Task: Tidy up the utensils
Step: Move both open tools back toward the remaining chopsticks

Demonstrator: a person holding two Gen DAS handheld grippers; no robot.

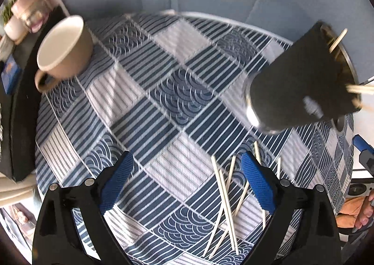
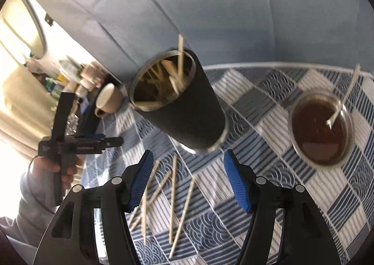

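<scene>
Likely the loose chopsticks [image 2: 173,204] will handle as light, stiff and rather slick rods: thin enough to roll on the cloth and to slip out of a careless pinch, yet not fragile. They lie scattered on the patterned tablecloth [image 1: 163,106] of the worktop, several crossing one another, so I judge the best hold is on a stick that lies free at one end, pinched across its width near the middle so that it does not swing. Lifting one from under a crossing would probably drag its neighbours.

They look pale, plain and slender, of like length. From the left wrist they show low and to the right [image 1: 224,194], just beside the inner pad of that gripper.

A dark tumbler [image 2: 187,110] with a metal rim stands just beyond them, already holding a bunch of the same sticks, some leaning above its rim. It looks tall and narrow, so a knock from a stick end might tip it.

On the left gripper [image 1: 187,185] the jaws are wide apart and hold nothing. On the right gripper [image 2: 189,180] the jaws are likewise apart and empty, poised above the scattered sticks.

A beige cup [image 1: 65,47] sits at the far left edge, and a clear bowl [image 2: 320,129] of dark sauce with a spoon stands to the right.
</scene>
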